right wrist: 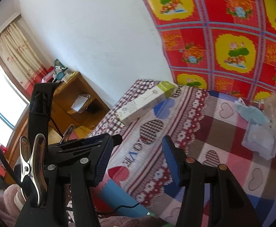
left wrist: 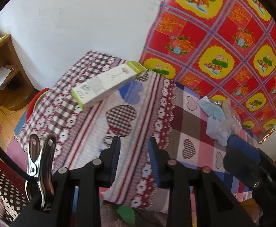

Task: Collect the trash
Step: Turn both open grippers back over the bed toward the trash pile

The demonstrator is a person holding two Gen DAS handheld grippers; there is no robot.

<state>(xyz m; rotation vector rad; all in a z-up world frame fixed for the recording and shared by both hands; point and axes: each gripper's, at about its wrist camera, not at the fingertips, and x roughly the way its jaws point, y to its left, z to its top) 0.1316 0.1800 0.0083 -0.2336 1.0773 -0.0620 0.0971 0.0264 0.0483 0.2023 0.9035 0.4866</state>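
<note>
- Red/yellow floral cloth hangs on the white wall behind the bed, biggest thing in both views.
- Bed, covered w/ patchwork bedspread: hearts, checks, lace-print strips. Carries all the trash in sight.
- Wooden shelf unit stands by the wall, left of the bed. Open compartment holds a white box-like item in clear wrap; what's inside it can't tell. Top of the unit holds small clutter incl. a blue round clock-like thing, too small to read.
- Window w/ curtain, far left in right wrist view.
- Long white carton w/ green ends lies on its side at the far part of the bed, near the wall, closed; contents not visible.
- Crumpled trash pile, light blue paper/tissue plus clear plastic wrapping, on the right side of the bed close to the floral cloth, well apart from the carton.
- Left gripper: jaws apart w/ a narrow gap, nothing between them, over the bedspread, not touching trash.
- Right gripper: jaws wider apart, empty, above the bed edge; pile is off to its right.
- Metal spring clip on each gripper body, left side.
</note>
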